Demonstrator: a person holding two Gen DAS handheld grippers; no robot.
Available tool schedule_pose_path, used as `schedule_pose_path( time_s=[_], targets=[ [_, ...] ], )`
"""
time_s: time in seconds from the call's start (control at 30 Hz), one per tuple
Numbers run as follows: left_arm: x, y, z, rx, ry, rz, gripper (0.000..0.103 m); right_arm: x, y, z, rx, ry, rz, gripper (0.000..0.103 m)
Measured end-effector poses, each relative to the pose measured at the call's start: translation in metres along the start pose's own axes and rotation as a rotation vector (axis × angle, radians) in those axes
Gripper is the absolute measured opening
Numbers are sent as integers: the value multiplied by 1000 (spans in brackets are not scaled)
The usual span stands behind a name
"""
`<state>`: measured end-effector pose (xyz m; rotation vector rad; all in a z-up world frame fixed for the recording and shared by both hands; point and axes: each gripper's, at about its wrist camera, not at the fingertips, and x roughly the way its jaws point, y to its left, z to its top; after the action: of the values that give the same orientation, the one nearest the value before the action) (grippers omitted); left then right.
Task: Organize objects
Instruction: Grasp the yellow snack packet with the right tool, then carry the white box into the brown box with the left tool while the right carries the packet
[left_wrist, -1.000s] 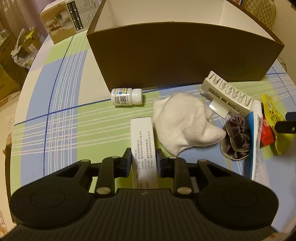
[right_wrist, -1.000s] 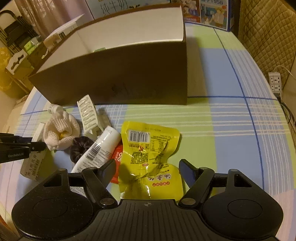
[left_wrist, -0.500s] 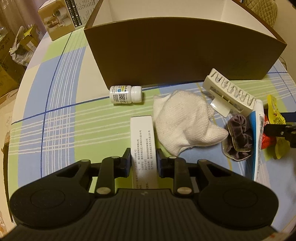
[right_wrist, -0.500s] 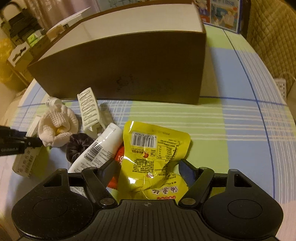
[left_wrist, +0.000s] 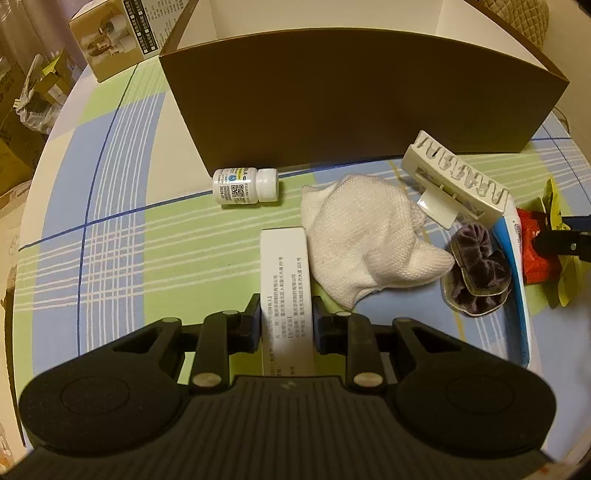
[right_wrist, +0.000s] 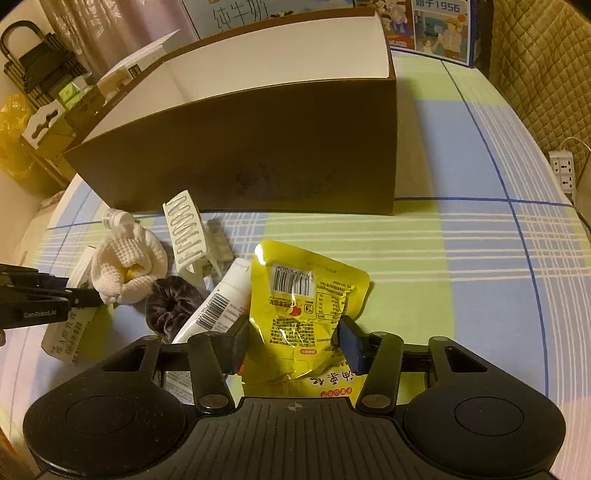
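My left gripper (left_wrist: 286, 322) is shut on the near end of a long white carton (left_wrist: 283, 266) that lies on the checked tablecloth. My right gripper (right_wrist: 293, 341) is shut on a crumpled yellow snack pouch (right_wrist: 306, 295). An open brown box (left_wrist: 351, 103) with a white inside stands behind both. In front of the box lie a small white pill bottle (left_wrist: 243, 185), a white knitted cloth (left_wrist: 362, 236), a white hair claw (left_wrist: 454, 177), a purple scrunchie (left_wrist: 476, 269), a white and blue tube (right_wrist: 218, 306) and a red packet (left_wrist: 535, 254).
A printed product box (left_wrist: 122, 37) stands at the table's back left corner. Colourful cartons (right_wrist: 439, 26) stand behind the brown box. A quilted chair (right_wrist: 543, 74) and a power strip (right_wrist: 563, 170) are off the table's right edge. The right half of the tablecloth (right_wrist: 480, 258) is bare.
My right gripper's fingers have closed in from wide apart onto the yellow pouch, which now crumples between them. My left gripper still holds the white carton and has barely moved.
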<state>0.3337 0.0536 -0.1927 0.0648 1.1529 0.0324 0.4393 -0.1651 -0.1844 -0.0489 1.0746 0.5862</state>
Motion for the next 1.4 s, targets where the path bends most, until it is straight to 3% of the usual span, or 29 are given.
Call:
schedule_pose_path(
  time_s=[0.93, 1.2, 1.4],
  targets=[
    [-63, 26, 13, -101, -186, -36, 22, -44, 16, 18, 25, -159, 61, 47],
    [-81, 28, 29, -152, -237, -72, 22, -56, 35, 36, 14, -225, 105, 47],
    [-106, 26, 52, -168, -336, -53, 22, -74, 53, 60, 10, -319, 137, 47]
  ],
)
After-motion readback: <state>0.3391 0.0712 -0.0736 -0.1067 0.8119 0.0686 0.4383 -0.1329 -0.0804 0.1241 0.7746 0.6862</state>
